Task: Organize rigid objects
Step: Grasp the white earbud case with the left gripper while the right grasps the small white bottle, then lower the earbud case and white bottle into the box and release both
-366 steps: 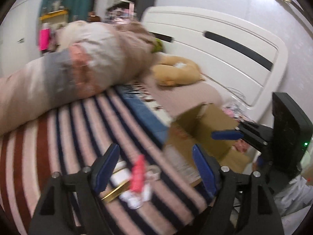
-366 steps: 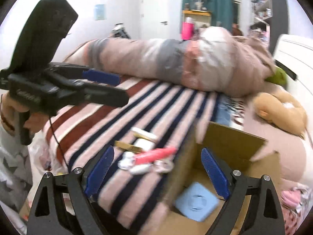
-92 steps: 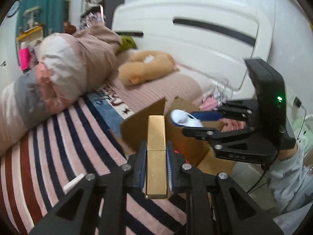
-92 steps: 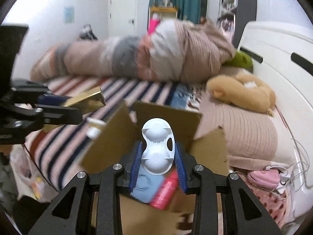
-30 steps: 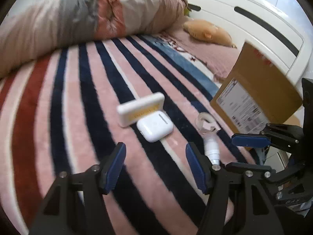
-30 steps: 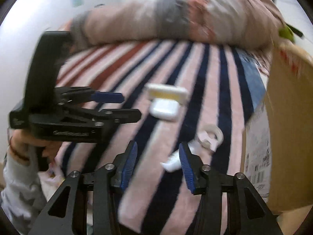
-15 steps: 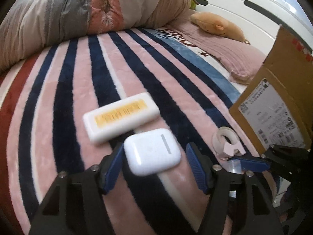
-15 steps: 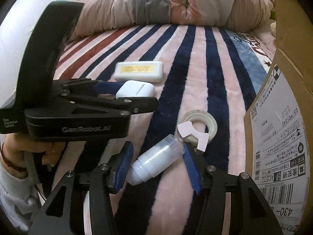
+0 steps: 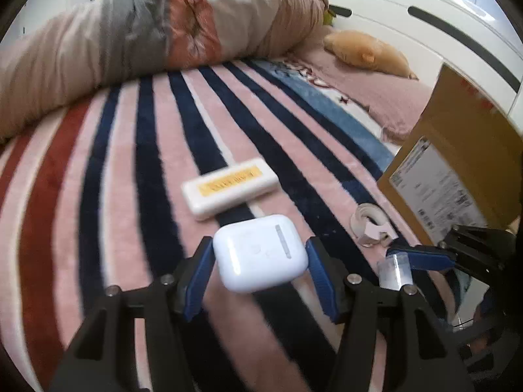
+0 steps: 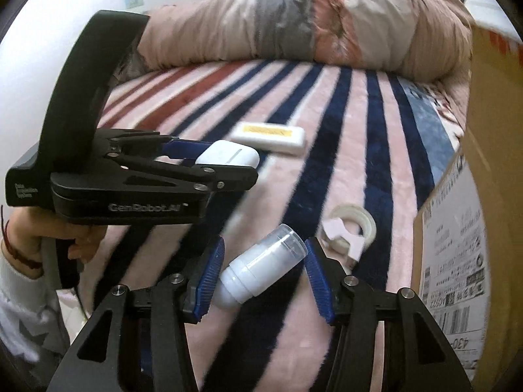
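My left gripper (image 9: 260, 272) is shut on a white earbuds case (image 9: 260, 256) and holds it just above the striped blanket; the case also shows in the right wrist view (image 10: 228, 157). My right gripper (image 10: 263, 274) is shut on a small white bottle with a clear cap (image 10: 261, 269), lying slantwise between its blue pads. A white box with a yellow label (image 9: 230, 187) lies on the blanket beyond the case. A roll of tape (image 10: 351, 228) lies next to the cardboard box (image 10: 464, 215) on the right.
A rolled quilt (image 9: 147, 39) runs across the far side of the bed. An orange plush toy (image 9: 369, 53) lies by the white headboard (image 9: 425, 23). The cardboard box (image 9: 457, 163) stands at the bed's right edge.
Both grippers have closed on their objects: the left on the earbuds case, the right on the bottle. Both objects are lifted a little off the blanket.
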Action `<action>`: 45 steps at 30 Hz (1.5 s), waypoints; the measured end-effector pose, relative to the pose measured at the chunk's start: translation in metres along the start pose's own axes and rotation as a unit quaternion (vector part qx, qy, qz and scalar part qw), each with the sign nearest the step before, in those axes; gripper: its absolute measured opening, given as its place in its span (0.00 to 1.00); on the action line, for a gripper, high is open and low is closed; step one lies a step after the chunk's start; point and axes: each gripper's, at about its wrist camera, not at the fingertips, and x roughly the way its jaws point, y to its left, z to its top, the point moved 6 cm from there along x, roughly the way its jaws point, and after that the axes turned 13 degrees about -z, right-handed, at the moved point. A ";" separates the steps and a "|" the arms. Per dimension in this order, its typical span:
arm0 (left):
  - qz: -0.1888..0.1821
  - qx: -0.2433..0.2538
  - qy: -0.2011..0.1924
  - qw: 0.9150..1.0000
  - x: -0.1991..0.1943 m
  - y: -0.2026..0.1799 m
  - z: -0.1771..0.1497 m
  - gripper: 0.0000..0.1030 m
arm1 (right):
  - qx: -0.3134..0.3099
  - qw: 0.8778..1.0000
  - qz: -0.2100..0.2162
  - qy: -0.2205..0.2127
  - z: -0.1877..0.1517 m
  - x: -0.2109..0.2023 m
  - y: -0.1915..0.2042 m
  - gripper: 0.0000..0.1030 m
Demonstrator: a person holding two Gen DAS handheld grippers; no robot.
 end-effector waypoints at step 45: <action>-0.077 0.170 0.049 0.981 0.022 -0.260 0.107 0.57 | 0.046 0.993 -0.085 -0.067 -0.019 -0.133 -0.210 0.61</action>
